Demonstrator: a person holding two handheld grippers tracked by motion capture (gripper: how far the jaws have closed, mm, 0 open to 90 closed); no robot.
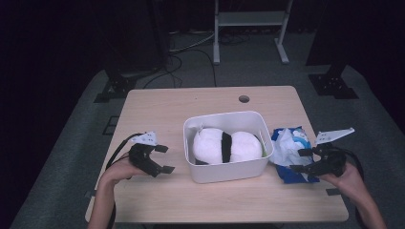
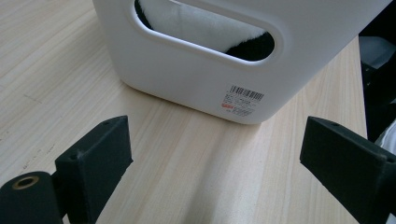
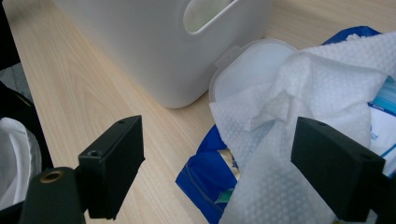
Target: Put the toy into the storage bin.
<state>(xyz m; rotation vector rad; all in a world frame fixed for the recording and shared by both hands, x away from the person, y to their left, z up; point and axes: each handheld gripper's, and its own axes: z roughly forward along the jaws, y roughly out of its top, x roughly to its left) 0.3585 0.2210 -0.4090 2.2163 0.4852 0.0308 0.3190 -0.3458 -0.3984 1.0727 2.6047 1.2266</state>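
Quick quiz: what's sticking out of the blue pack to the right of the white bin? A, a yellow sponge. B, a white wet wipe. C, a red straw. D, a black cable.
B: a crumpled, dimpled white wipe rises out of the blue pack beside its open flip lid, close to the white bin, with the right tongs open in front of it.

A crumpled white wipe sticks up from an open blue pack beside the white bin.
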